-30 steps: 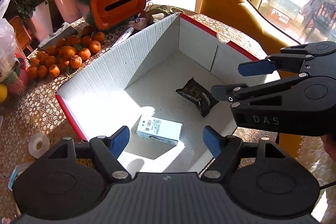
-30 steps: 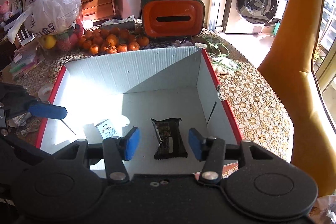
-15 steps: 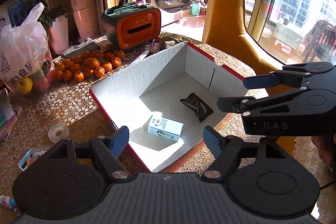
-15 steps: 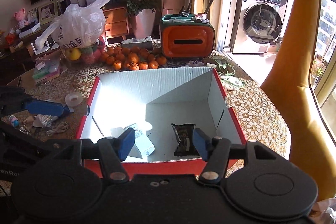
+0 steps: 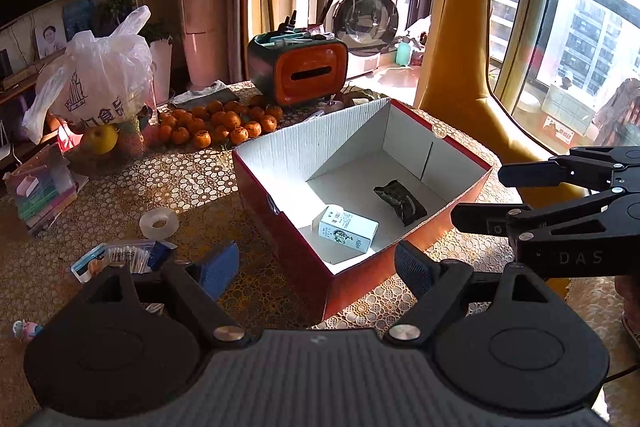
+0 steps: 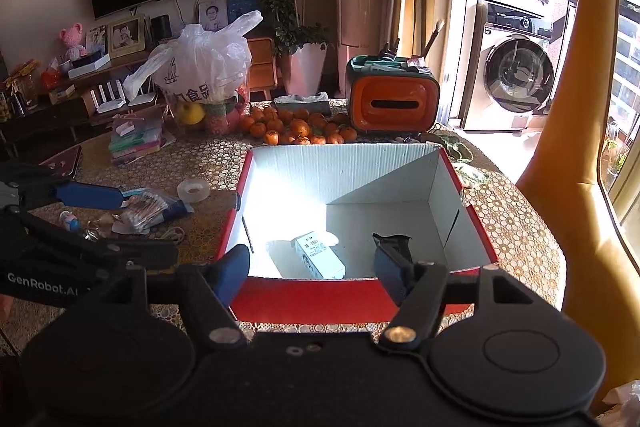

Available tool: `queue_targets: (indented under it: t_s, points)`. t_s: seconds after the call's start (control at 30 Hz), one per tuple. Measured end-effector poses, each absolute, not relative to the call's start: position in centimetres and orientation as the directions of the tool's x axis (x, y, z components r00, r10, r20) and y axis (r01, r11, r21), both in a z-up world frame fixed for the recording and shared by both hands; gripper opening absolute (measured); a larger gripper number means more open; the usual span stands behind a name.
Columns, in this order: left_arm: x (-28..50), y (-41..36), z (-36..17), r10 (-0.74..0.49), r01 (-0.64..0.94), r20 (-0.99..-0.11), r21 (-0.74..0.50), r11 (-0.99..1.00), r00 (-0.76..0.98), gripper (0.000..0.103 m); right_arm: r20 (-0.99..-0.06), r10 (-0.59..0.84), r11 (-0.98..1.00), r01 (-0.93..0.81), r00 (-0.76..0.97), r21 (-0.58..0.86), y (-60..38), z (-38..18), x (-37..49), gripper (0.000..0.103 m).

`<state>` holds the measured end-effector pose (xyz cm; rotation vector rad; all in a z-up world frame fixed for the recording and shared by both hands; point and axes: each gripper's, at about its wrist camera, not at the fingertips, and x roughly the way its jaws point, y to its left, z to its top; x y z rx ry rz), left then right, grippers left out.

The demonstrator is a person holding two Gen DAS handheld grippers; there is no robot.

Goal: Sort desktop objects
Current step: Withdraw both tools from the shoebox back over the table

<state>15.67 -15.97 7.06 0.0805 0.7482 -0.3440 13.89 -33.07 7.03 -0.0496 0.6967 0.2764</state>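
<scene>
1. The left gripper [image 5: 316, 269] has its jaws spread wide with nothing between them, near the left corner of the red box [image 5: 288, 227].
2. The right gripper [image 6: 312, 273] is likewise wide apart and holds nothing, above the box's near wall.
3. Inside the box lie a white carton [image 5: 348, 229] and, right of it, a dark packet [image 5: 400, 197].
4. On the table [image 5: 192, 179] left of the box sit a tape roll [image 5: 159, 223] and a cotton swab pack [image 5: 120, 259].
</scene>
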Motion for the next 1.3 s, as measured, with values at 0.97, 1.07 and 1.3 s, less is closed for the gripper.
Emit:
queue_targets:
  t_s: [0.97, 1.07, 1.3]
  points:
    - [6.0, -1.7, 4.9, -0.171, 0.121, -0.599, -0.123, 0.985, 0.782, 0.103, -0.494, 0.402, 0.895, -0.444, 0.771, 0.035, -23.1, 5.3, 6.1, 0.102]
    - [5.1, -0.3, 4.4, -0.133, 0.088, -0.59, -0.104, 0.991, 0.796, 0.103, -0.487, 0.415, 0.889, -0.457, 0.769, 0.036, -21.9, 4.7, 6.1, 0.102]
    - [3.8, 3.0, 3.0, -0.066, 0.017, -0.592, -0.089, 0.996, 0.803, 0.103, -0.491, 0.418, 0.878, -0.478, 0.764, 0.003, -19.2, 3.2, 6.3, 0.102]
